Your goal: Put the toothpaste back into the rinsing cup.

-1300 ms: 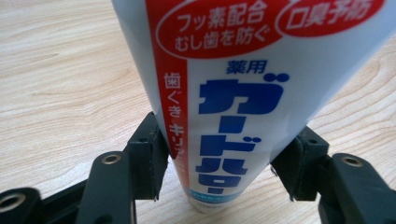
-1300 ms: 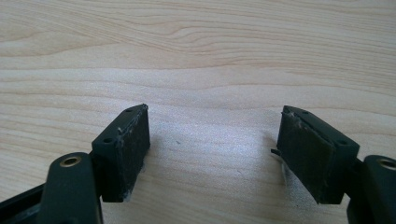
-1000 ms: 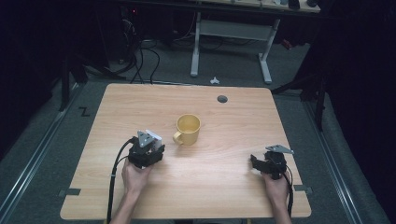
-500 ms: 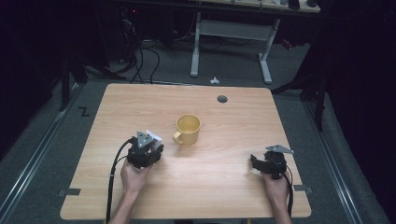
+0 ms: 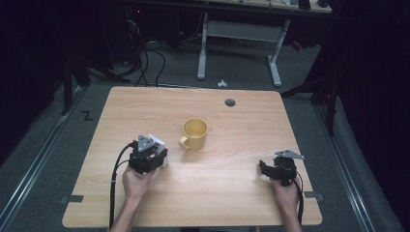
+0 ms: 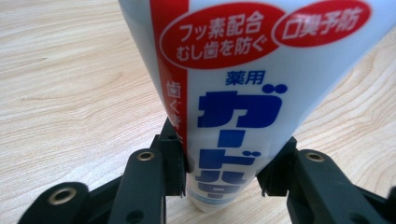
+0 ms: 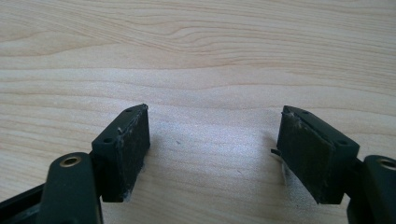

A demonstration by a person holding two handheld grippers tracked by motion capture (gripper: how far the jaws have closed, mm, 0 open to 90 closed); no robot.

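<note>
A white toothpaste tube (image 6: 233, 70) with red and blue print lies on the wooden table (image 5: 217, 193), its narrow end between the jaws of my left gripper (image 6: 224, 163). Those jaws have just been closing, and both pads now press on the tube's sides. In the high view the left gripper (image 5: 155, 153) sits left of centre, with the tube's white end (image 5: 157, 142) poking out ahead of it. A yellow mug (image 5: 195, 134) stands upright just to its right, handle toward the gripper. My right gripper (image 7: 215, 140) rests open over bare wood near the table's right front (image 5: 265, 169).
A round dark cable hole (image 5: 230, 102) sits near the table's far edge. Beyond the table are a white desk frame (image 5: 237, 34) and loose cables (image 5: 145, 63) on the grey floor. A black cable (image 5: 114, 188) trails from the left gripper toward the front edge.
</note>
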